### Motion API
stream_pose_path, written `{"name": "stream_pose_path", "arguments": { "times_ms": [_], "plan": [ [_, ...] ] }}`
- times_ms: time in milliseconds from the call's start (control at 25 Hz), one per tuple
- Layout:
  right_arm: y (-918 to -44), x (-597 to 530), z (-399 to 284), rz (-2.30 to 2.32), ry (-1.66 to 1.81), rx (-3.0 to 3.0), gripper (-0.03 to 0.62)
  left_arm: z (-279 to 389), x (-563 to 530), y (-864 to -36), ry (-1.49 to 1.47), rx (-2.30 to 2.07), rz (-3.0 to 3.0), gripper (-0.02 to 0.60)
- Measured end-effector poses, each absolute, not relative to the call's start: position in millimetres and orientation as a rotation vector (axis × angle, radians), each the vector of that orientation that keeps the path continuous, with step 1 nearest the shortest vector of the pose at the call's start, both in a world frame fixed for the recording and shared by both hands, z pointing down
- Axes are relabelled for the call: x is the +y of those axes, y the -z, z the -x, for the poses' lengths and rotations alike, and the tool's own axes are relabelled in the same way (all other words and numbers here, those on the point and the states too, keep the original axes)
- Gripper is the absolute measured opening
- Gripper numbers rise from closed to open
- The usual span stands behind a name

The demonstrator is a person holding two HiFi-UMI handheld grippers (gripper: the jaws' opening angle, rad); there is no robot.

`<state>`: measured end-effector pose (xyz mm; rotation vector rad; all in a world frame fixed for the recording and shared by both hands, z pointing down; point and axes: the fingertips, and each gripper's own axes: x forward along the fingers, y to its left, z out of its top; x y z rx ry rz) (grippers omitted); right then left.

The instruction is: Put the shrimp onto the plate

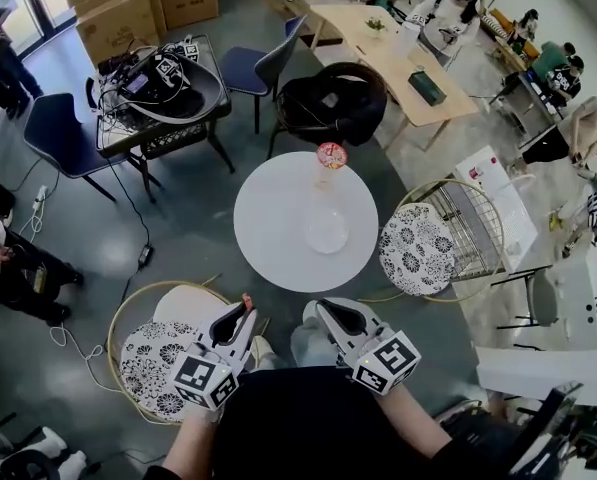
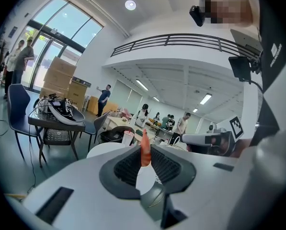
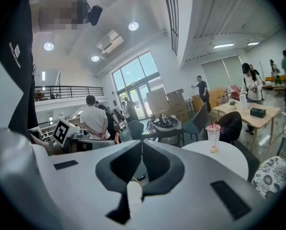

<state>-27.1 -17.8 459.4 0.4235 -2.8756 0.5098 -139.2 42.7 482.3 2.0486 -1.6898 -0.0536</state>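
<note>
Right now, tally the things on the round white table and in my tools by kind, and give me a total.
Shrimp, pinched in the left tool: 1
Clear plate, on the table: 1
Lidded drink cup, on the table: 1
Total: 3

Pretty sure this is a big open office: people [image 1: 456,8] round a long wooden desk [image 1: 378,53], cardboard boxes [image 1: 128,13] stacked by glass doors [image 2: 61,37], a mezzanine railing [image 2: 181,40] overhead.
</note>
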Motion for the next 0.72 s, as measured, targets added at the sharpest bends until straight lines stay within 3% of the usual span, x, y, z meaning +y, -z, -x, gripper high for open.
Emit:
{"name": "stream_pose_path", "arguments": {
  "times_ms": [720],
  "plan": [
    [-462, -85, -22, -0.544, -0.501, -2.811, 0.017, 100, -78, -524, -0.066, -1.489, -2.154, 0.066]
  ]
}}
